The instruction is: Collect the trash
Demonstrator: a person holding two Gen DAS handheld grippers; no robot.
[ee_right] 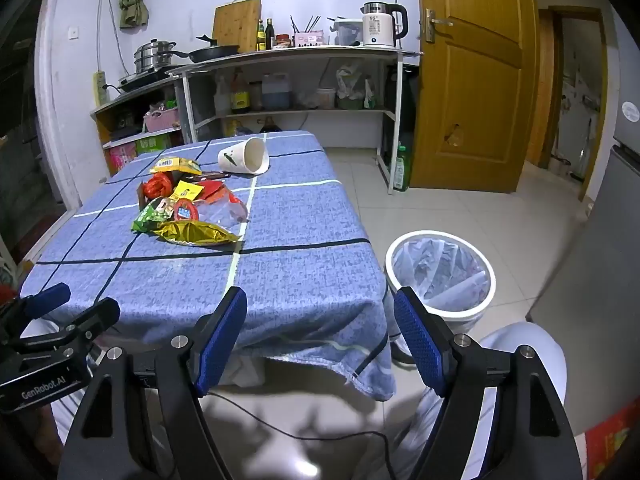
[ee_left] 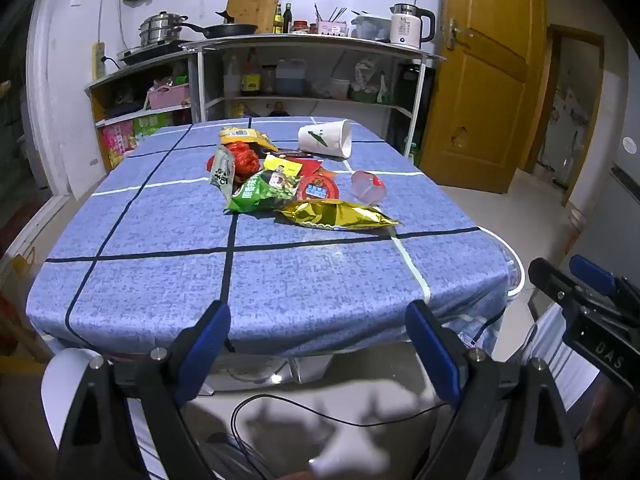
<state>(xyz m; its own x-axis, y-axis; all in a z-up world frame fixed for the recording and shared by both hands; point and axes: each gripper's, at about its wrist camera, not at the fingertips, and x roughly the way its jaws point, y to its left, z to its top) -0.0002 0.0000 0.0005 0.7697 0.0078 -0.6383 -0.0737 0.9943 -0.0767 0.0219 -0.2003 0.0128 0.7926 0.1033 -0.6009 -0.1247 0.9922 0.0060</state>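
A heap of trash lies mid-table on the blue checked cloth [ee_left: 168, 280]: a gold foil packet [ee_left: 340, 216] [ee_right: 196, 234], a green snack bag [ee_left: 264, 192] [ee_right: 150, 216], a red crumpled wrapper [ee_left: 244, 158], a yellow packet [ee_left: 244, 136], a clear plastic cup [ee_left: 368, 188] and a white paper cup [ee_left: 326, 140] [ee_right: 244, 156] on its side. My left gripper [ee_left: 318, 320] is open and empty, short of the table's near edge. My right gripper [ee_right: 320, 314] is open and empty, also short of the edge. A white bin [ee_right: 440, 276] with a clear liner stands on the floor right of the table.
Metal shelving [ee_left: 312, 46] with pans, bottles and a kettle stands behind the table. A wooden door [ee_right: 476, 80] is at the right, a grey fridge [ee_right: 600, 260] at the far right. A black cable [ee_left: 320, 416] runs over the tiled floor below the grippers.
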